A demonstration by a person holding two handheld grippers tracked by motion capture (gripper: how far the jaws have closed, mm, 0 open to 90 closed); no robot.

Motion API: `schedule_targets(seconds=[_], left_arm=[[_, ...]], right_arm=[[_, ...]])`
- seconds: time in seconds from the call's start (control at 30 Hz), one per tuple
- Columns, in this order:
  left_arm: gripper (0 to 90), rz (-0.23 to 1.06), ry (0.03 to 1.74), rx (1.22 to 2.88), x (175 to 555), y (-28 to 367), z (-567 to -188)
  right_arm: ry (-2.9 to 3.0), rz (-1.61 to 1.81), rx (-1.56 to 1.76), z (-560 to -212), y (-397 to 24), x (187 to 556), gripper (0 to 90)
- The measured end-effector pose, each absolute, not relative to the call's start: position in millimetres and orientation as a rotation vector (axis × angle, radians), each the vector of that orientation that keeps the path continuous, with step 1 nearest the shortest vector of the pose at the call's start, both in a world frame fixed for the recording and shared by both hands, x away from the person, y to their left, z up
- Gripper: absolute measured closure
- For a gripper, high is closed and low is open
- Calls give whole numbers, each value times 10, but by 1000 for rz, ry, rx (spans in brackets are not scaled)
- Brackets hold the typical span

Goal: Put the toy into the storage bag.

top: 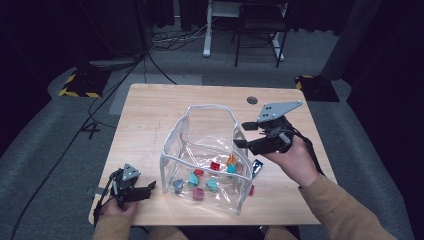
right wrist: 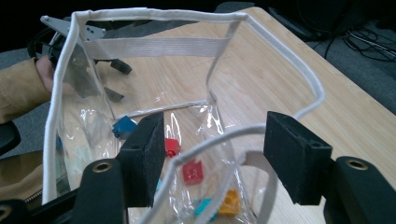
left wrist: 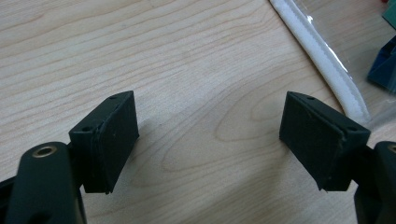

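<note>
Mid-frame in the high view we see the clear bag (top: 207, 160) with white trim standing open on the table (top: 150, 115), small coloured blocks (top: 210, 175) inside. Right gripper (top: 241, 135) hovers at its right rim, fingers apart, nothing clamped; one block (top: 257, 166) lies outside below it. Left gripper (top: 150, 187) sits lower left, fingers wide, empty.

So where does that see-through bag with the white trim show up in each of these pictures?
High view: the clear bag stands open at the table's middle, small bricks inside.
Left gripper view: just its white trim crosses the upper right corner.
Right gripper view: it takes up most of the frame, its near rim between the open jaws.
Shared landmark: the pale wooden table.
</note>
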State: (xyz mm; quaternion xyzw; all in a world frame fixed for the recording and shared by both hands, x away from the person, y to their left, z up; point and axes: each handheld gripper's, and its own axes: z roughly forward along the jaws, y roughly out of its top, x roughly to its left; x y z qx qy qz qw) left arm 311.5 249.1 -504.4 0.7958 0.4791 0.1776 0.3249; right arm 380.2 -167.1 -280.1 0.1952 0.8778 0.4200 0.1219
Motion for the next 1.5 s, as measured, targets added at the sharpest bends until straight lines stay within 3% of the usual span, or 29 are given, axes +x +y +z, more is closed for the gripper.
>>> schedule_targets(seconds=[0.57, 1.5], left_arm=[[199, 466, 1258, 2086, 3115, 2490, -5044], [199, 466, 1258, 2086, 3115, 2490, -5045]], right_arm=[[2496, 1174, 741, -3005, -2156, 3925, 235], [2592, 990, 928, -3933, -2331, 4171, 229]])
